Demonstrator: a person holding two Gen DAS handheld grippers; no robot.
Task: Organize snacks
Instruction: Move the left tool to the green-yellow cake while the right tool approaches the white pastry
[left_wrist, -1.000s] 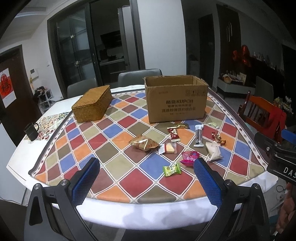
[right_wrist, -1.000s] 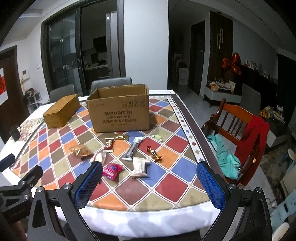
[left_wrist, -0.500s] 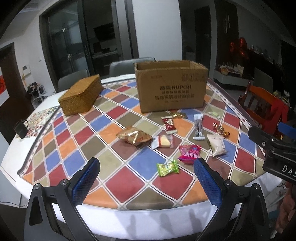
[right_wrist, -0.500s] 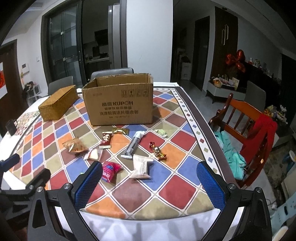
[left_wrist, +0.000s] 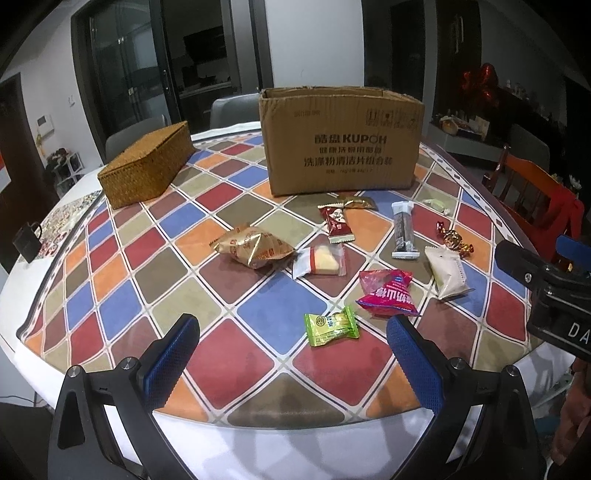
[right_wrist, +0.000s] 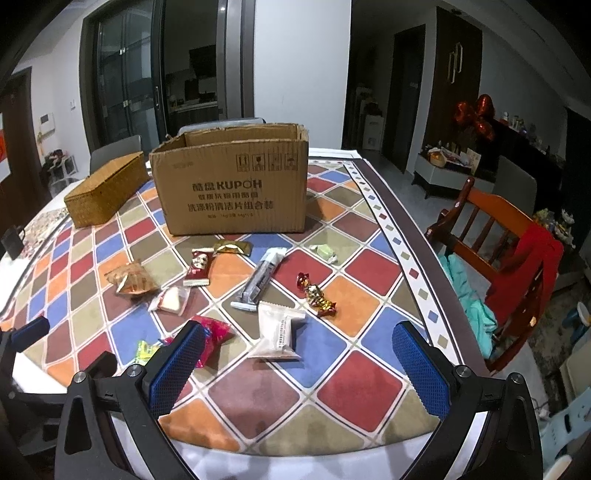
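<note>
Snacks lay loose all over the checked tablecloth (left_wrist: 122, 295), so we judged the sorting had hardly begun, if at all. We held our left gripper (left_wrist: 291, 354) over the near edge of the table with its blue fingers (left_wrist: 173, 354) wide apart and nothing between them; our right gripper (right_wrist: 299, 362) hung the same way, spread and empty.

Just ahead of the left gripper sat the green candy (left_wrist: 331, 325), and touching distance beyond it the pink packet (left_wrist: 388, 291). Further in we could see the gold bag (left_wrist: 251, 245), the clear-wrapped cake (left_wrist: 321, 261), the red sachet (left_wrist: 337, 223), a small gold wrapper (left_wrist: 357, 202), the grey bar (left_wrist: 403, 230), the white pouch (right_wrist: 277, 332), the twisted foil candy (right_wrist: 314, 294) and a pale green sweet (right_wrist: 324, 252) off to the right.

The cardboard box (right_wrist: 232, 184) stood open behind them, well apart from the nearest pieces. From the right wrist view we saw only the inside of its back wall, so we could not tell whether anything was already inside. The wicker box (left_wrist: 147, 168) sat closed to its left.

By our reckoning, every snack we could see was yet to be picked up and put away, most likely starting with the green candy or the white pouch, which were nearest the grippers.
</note>
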